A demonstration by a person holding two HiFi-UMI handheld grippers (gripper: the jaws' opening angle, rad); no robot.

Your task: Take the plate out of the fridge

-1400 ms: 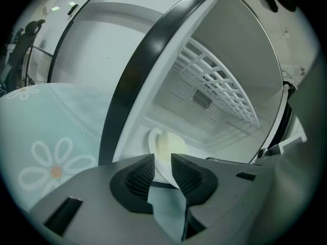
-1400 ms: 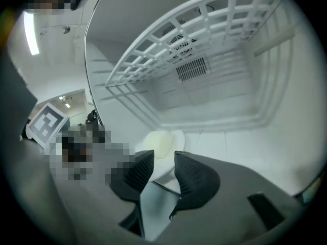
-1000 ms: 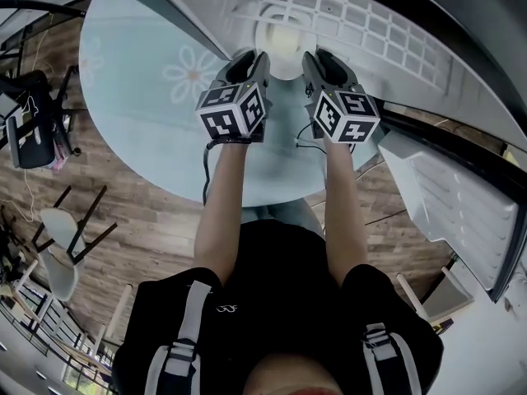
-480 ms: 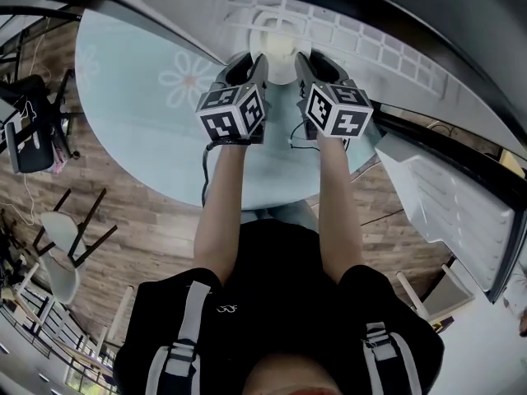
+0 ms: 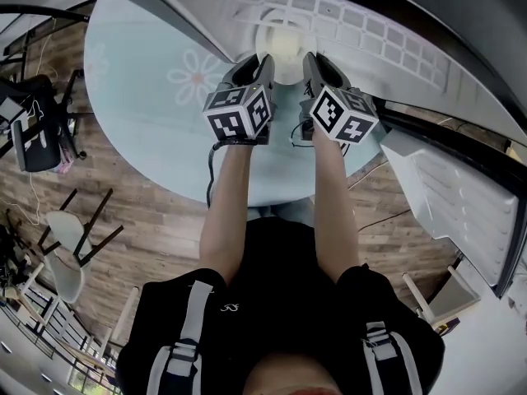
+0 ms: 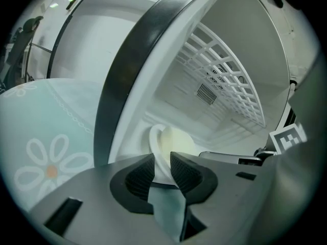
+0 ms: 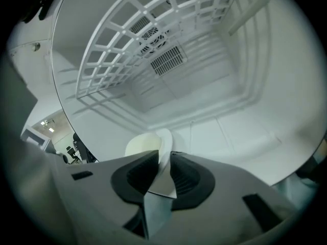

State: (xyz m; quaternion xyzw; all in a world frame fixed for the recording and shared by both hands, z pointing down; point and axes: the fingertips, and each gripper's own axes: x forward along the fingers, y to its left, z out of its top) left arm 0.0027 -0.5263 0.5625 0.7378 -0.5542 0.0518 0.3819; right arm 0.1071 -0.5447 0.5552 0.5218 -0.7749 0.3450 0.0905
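plate (image 5: 284, 46): small, cream, glazed look, so likely light but stiff, slick and easy to chip. sits inside the fridge (image 5: 412, 44) near its mouth, top centre of head view, lower centre of both gripper views. best hold is the rim, opposite sides, even squeeze. too hard risks a chip, too soft lets it slide off the pads.

left gripper (image 5: 262, 62): jaws closing, one side of the rim between them, pads apparently not seated yet, hard to call at this angle. right gripper (image 5: 310, 62): jaws closing too, much narrower, pinching the opposite rim between both pads.

around:
- white grid shelf (image 7: 153, 29) above the plate, upper half of right gripper view. limits lift height before pulling back.
- dark door frame (image 6: 133, 70) running diagonally through left gripper view, just beside the left jaws. likeliest thing to clip on the way out.
- open door (image 5: 461, 212) at right of head view, off to the side of the exit path.
- pale blue daisy-print table (image 5: 156, 89) in front of the mouth, upper left. probable set-down spot.
- chairs (image 5: 37, 134) far left, well apart, no concern.
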